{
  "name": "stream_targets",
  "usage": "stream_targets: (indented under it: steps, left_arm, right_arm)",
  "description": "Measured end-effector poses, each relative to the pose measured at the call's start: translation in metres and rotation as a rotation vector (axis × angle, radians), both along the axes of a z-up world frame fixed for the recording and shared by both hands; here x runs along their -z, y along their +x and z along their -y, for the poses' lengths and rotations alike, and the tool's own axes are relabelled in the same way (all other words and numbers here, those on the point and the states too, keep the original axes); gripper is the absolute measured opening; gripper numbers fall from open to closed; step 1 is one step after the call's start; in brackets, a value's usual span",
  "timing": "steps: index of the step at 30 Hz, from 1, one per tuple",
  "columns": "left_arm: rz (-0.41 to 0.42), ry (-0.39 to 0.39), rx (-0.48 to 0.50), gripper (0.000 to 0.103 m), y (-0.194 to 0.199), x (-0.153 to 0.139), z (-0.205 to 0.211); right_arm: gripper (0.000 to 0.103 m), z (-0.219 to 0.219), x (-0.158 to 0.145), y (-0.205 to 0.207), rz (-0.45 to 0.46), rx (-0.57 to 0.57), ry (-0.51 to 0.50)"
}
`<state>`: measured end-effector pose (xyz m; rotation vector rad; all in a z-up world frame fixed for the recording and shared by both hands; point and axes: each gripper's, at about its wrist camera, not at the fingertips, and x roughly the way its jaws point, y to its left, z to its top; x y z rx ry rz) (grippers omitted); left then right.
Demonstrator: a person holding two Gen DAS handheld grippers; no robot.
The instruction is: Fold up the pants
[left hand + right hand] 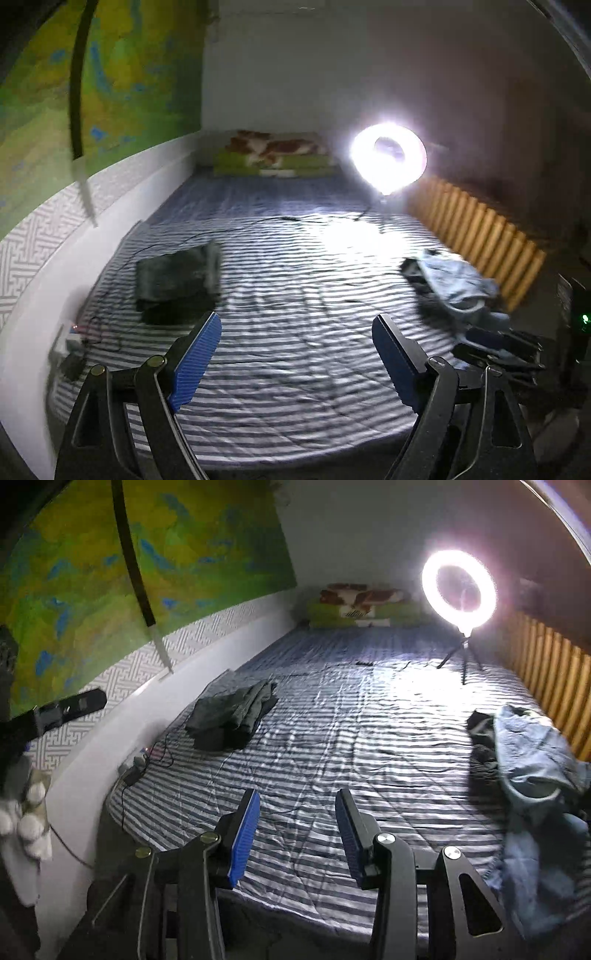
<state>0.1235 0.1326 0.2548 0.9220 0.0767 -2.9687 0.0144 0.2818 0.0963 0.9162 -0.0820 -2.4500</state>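
A crumpled pile of light blue jeans (454, 284) (532, 760) lies at the right edge of the striped bed (295, 369) (332, 738), with some dark cloth beneath it. Folded dark pants (177, 280) (232, 716) are stacked on the left side near the wall. My left gripper (295, 325) hovers open over bare sheet, between the two heaps and holding nothing. My right gripper (298, 794) is also open and empty above the near middle of the bed, with the jeans off to its right.
A lit ring light (388, 157) (458, 590) on a small tripod stands on the far right of the bed and glares strongly. Cables and a charger (133, 771) run along the left edge. A wooden slatted rail (480, 236) borders the right side. Pillows (273, 155) lie at the head.
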Motion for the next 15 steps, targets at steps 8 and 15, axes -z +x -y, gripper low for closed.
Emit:
stream_targets:
  steps: [8,15]
  left_arm:
    - [-0.006,-0.002,0.025,0.094,0.027,0.02,-0.051]
    - [0.015,0.093,-0.107,0.099,0.036,0.085,-0.007]
  right_arm:
    - [0.043,-0.021,-0.013,0.031,-0.067,0.073,0.011]
    - [0.046,-0.002,0.007,0.047,-0.063,0.05,0.026]
